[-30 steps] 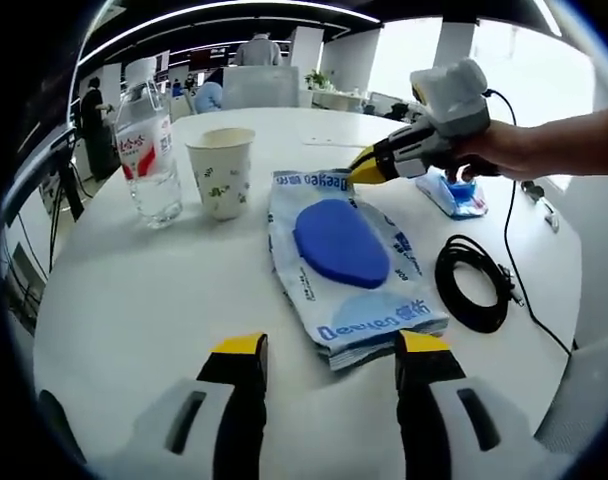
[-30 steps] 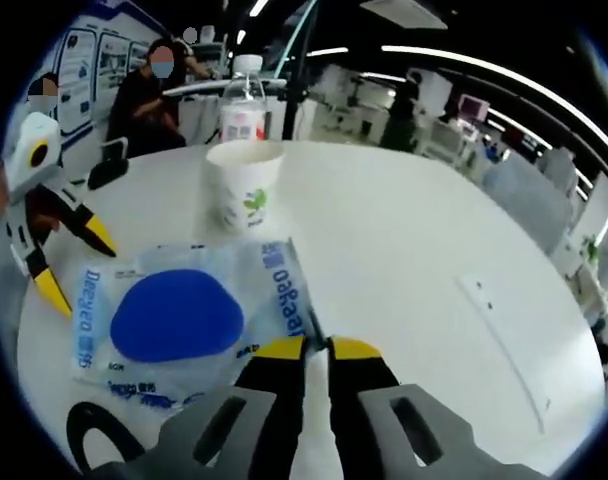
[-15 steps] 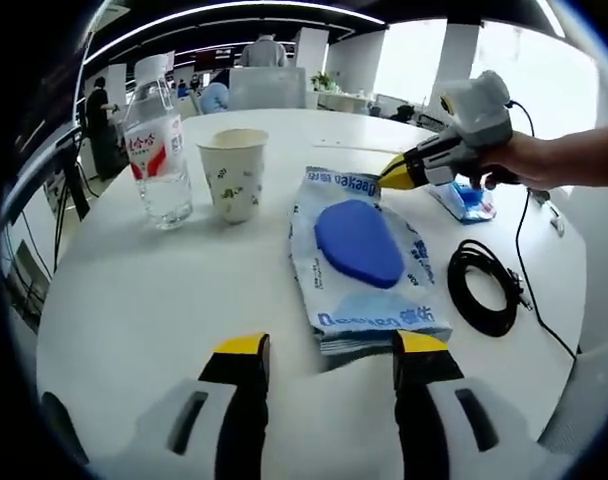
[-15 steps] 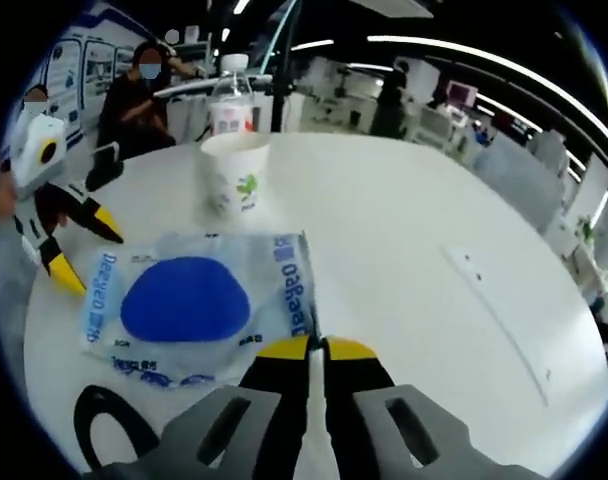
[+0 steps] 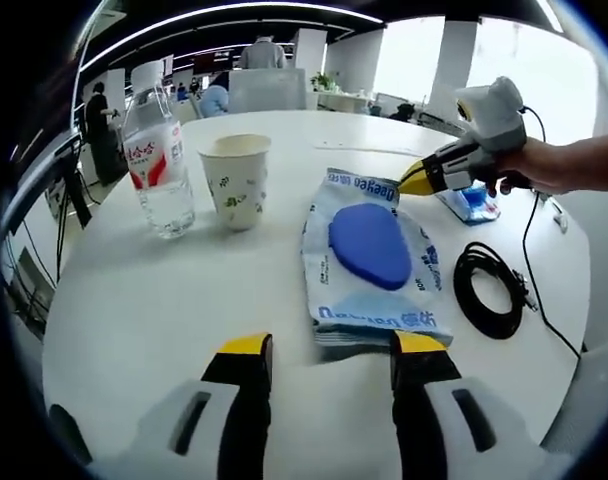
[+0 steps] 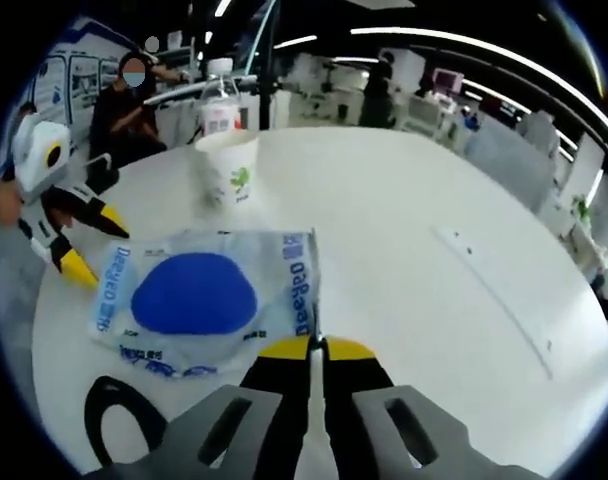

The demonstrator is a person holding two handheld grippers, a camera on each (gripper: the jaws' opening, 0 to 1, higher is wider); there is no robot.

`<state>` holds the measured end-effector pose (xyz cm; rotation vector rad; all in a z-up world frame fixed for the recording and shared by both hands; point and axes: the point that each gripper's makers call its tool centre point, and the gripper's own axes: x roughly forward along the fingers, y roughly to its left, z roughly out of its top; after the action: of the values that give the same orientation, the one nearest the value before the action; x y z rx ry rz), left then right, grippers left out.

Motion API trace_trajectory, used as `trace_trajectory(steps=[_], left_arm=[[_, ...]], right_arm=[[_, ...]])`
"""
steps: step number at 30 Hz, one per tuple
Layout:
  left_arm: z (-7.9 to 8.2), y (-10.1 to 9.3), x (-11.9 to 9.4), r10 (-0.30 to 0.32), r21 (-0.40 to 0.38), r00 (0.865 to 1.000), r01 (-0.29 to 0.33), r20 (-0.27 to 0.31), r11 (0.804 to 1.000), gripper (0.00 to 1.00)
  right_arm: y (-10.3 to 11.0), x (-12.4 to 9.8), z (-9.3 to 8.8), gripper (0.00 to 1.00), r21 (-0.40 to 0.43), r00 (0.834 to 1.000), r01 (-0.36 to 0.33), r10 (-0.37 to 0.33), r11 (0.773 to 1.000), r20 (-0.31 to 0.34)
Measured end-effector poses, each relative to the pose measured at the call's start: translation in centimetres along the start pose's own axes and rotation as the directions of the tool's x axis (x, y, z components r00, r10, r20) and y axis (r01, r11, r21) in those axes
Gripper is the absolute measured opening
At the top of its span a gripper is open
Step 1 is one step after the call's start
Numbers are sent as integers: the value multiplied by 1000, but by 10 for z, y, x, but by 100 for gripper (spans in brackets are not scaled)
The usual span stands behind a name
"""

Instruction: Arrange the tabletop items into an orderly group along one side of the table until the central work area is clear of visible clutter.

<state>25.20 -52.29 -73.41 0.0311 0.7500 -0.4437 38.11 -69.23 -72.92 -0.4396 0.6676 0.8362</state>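
Note:
A blue-and-white wipes pack [image 5: 372, 255] [image 6: 199, 295] lies flat in the middle of the round white table [image 5: 164, 300]. My right gripper [image 6: 312, 348] is shut on the pack's edge; in the left gripper view its yellow tips [image 5: 416, 183] meet at the pack's far right corner. My left gripper [image 5: 329, 348] stands open just short of the pack's near end, touching nothing, and shows in the right gripper view [image 6: 92, 245] beside the pack. A paper cup [image 5: 236, 180] [image 6: 227, 170] and a water bottle [image 5: 156, 160] [image 6: 217, 105] stand upright beyond the pack.
A coiled black cable [image 5: 494, 290] [image 6: 114, 410] lies next to the pack, its lead running off the table edge. A small blue packet [image 5: 467, 200] sits under the person's hand. People sit at desks behind the table.
The right jaws went from a narrow gap to shut on the pack's edge. The pack has slid across the table toward the cable, away from the cup. The left gripper stays open.

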Motion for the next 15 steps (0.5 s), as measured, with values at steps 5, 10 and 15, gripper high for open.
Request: trace_trajectory(steps=[5, 10, 15], left_arm=[[1, 5, 1, 14, 17, 1000, -14, -7, 1000, 45], [4, 11, 1, 28, 21, 1000, -27, -7, 999, 43], [5, 12, 2, 27, 38, 999, -27, -17, 999, 43]], right_arm=[[6, -6, -4, 0, 2, 1000, -3, 3, 1000, -11], [9, -11, -9, 0, -3, 1000, -7, 7, 1000, -15], [12, -14, -10, 0, 5, 1000, -12, 12, 1000, -20]])
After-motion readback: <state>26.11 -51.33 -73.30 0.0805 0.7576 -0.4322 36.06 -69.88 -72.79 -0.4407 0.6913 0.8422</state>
